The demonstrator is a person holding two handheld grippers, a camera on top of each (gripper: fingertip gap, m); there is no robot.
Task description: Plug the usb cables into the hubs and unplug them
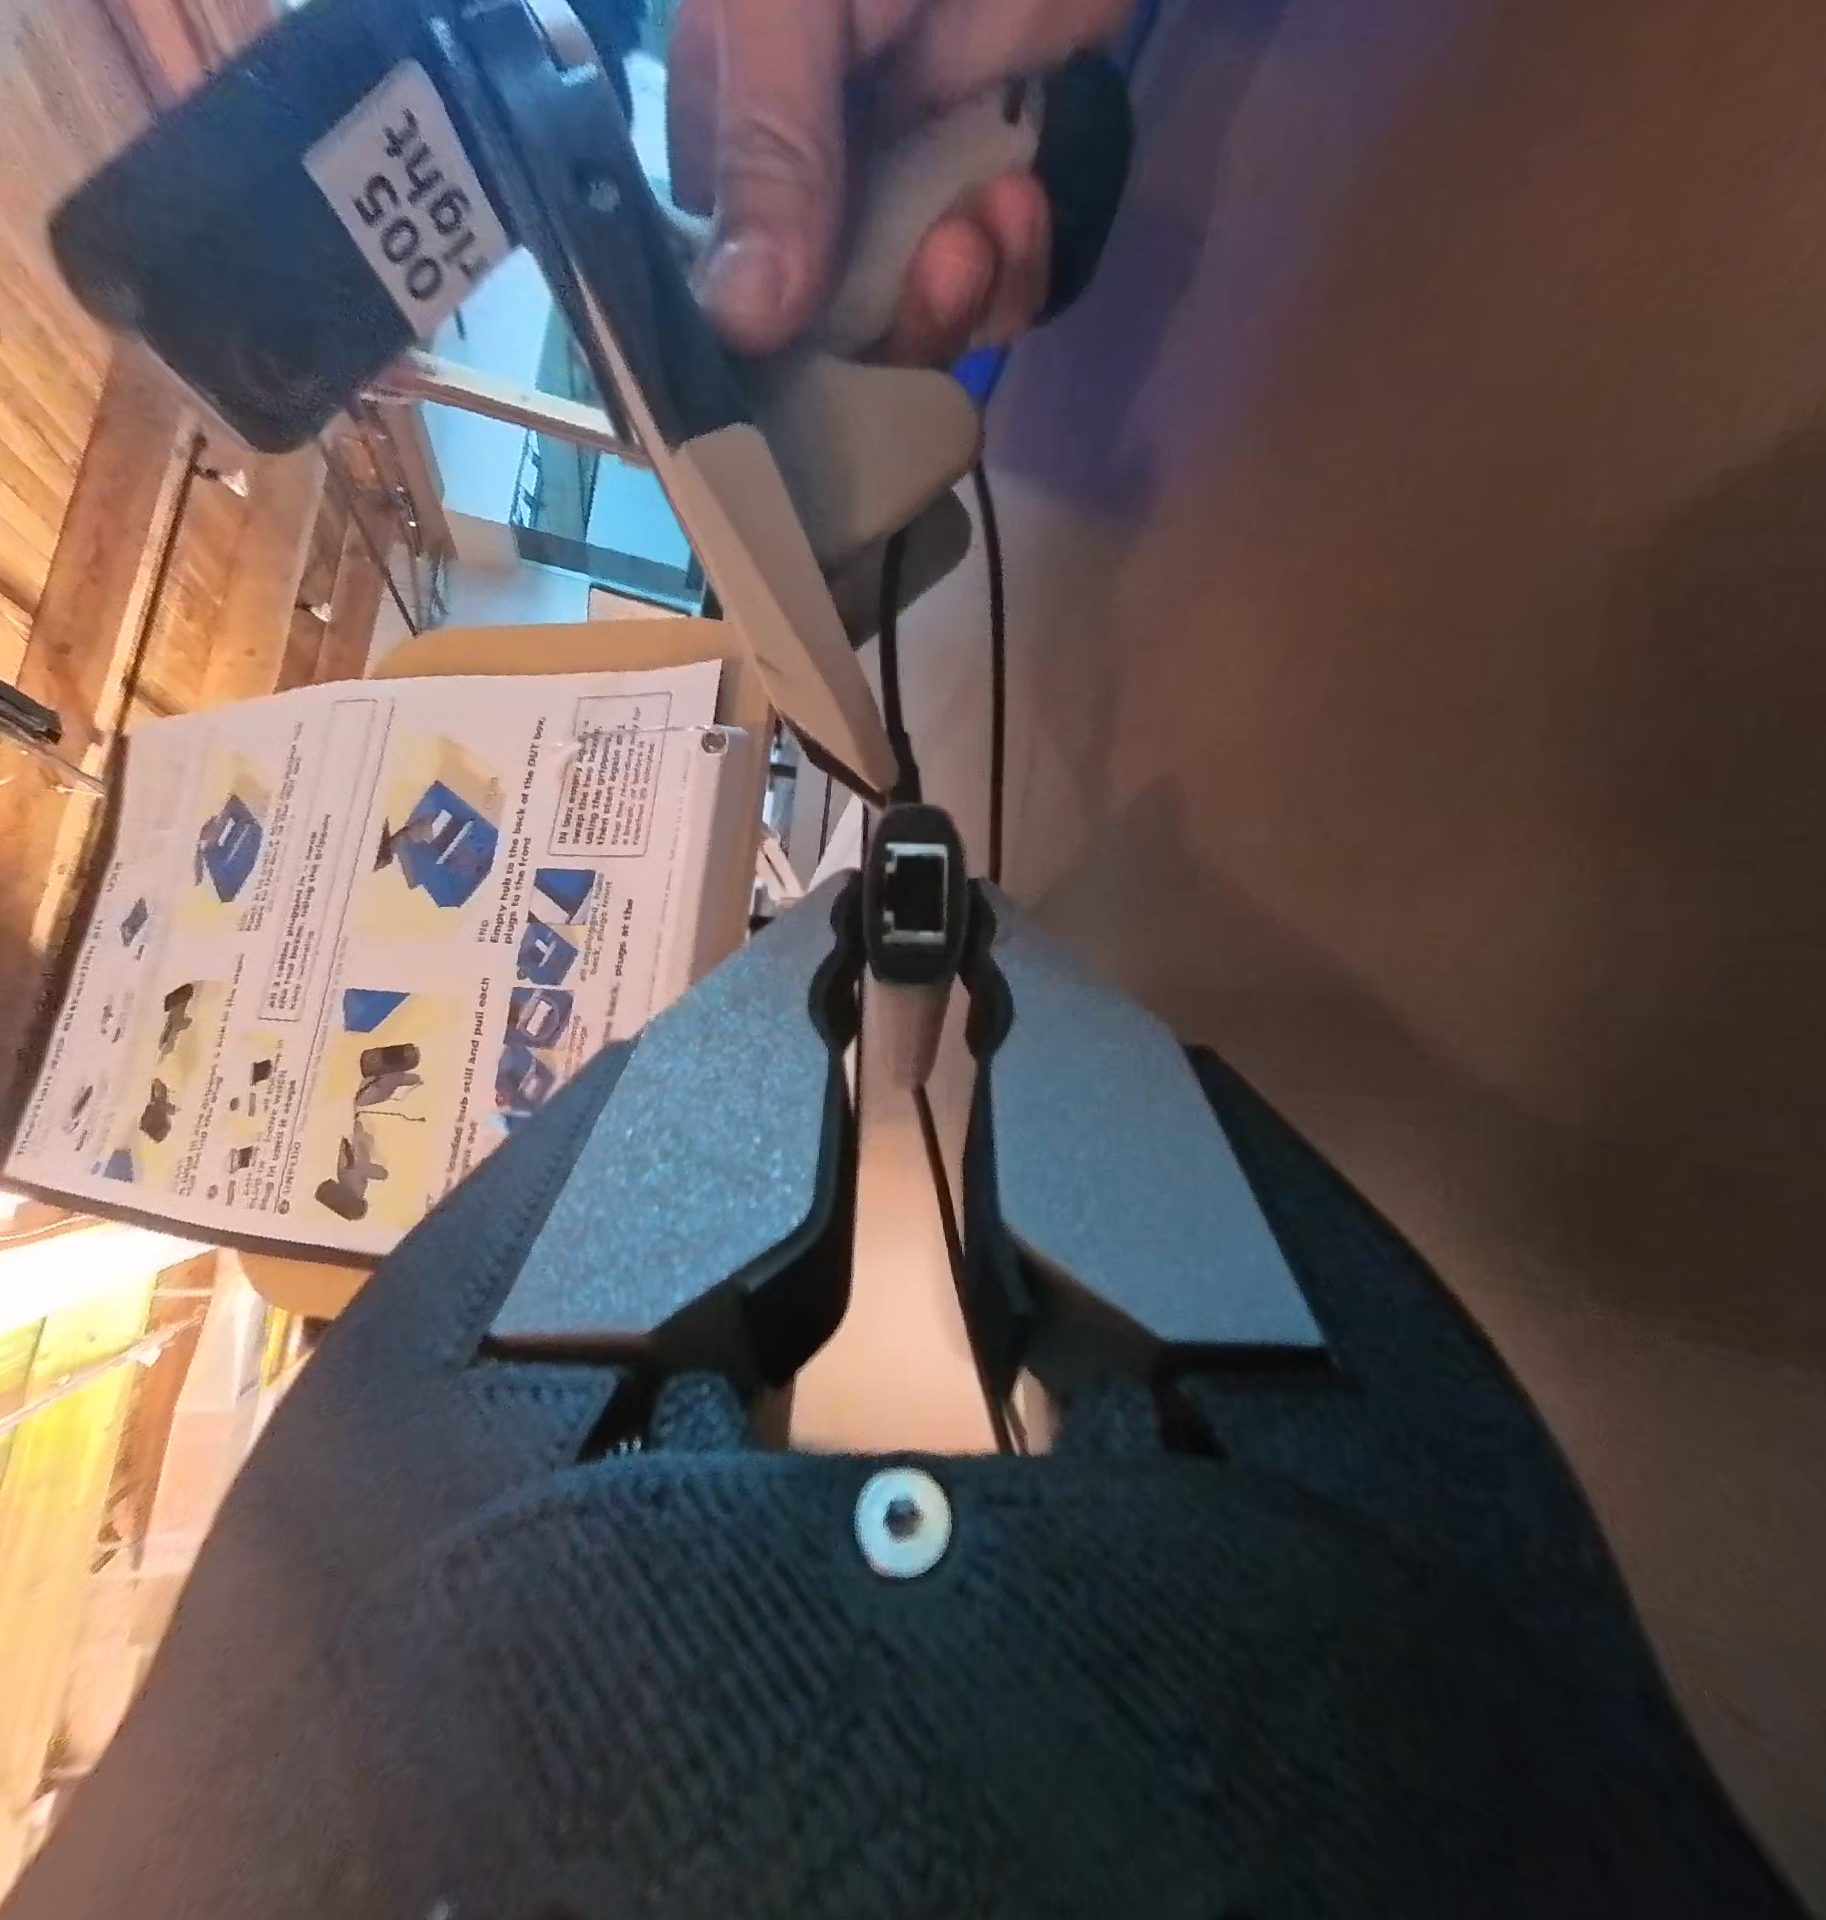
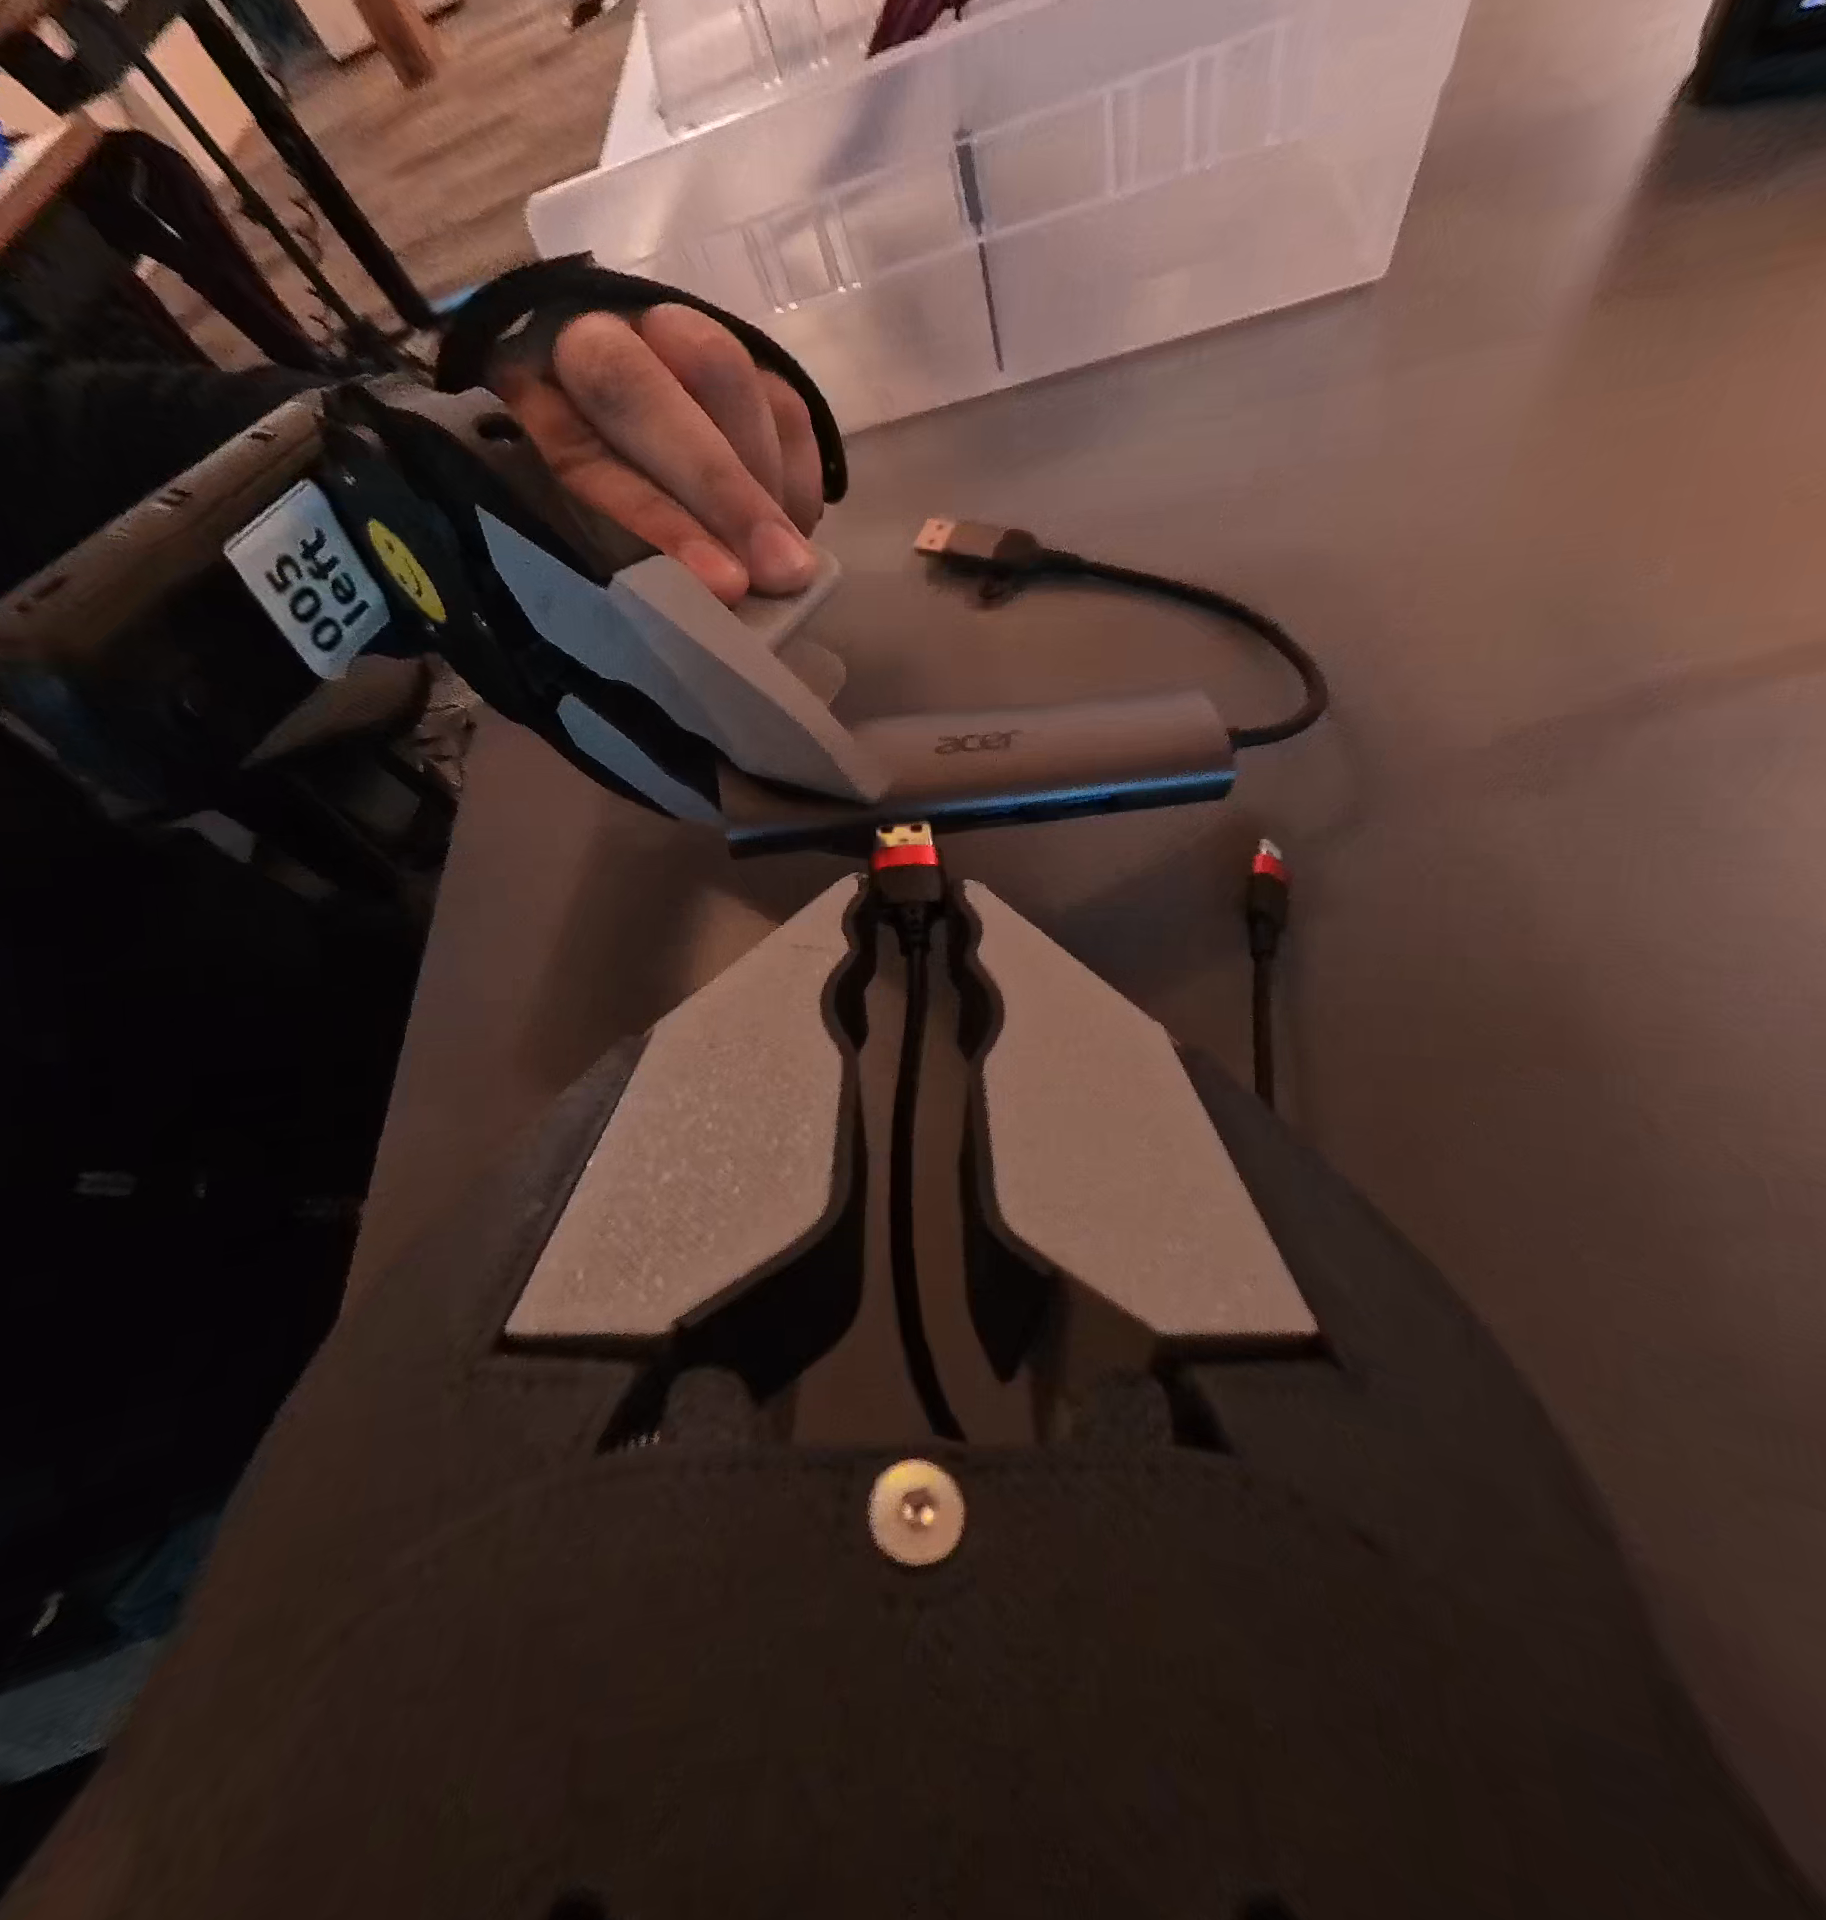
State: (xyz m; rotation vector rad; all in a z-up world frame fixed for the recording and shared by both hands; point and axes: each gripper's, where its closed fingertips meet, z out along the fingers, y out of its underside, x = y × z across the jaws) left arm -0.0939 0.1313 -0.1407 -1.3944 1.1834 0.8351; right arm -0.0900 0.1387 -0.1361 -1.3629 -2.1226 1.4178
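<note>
At table centre, lifted clear of the surface: grey hub (image 2: pixel 1044 743), flat, blue-edged, port side facing the right gripper (image 2: pixel 904 883). Left gripper (image 1: pixel 914 914) has its fingers closed on one end of the hub, which shows end-on with a port opening in the left wrist view (image 1: pixel 914 904). Right gripper is closed on a red-collared USB plug (image 2: pixel 904 847), metal tip just at the hub's port edge; whether it has entered cannot be told. Its black cable (image 2: pixel 914 1143) runs back between the fingers. Hub's own lead (image 2: pixel 1293 665) curls behind it to a plug lying on the grey table (image 2: pixel 1563 935). Right of the hub: second red-collared plug (image 2: pixel 1267 868), loose on the table. Beyond the hub: clear plastic bin (image 2: pixel 992 208). Instruction sheet (image 1: pixel 369 935) in the background of the left wrist view.
</note>
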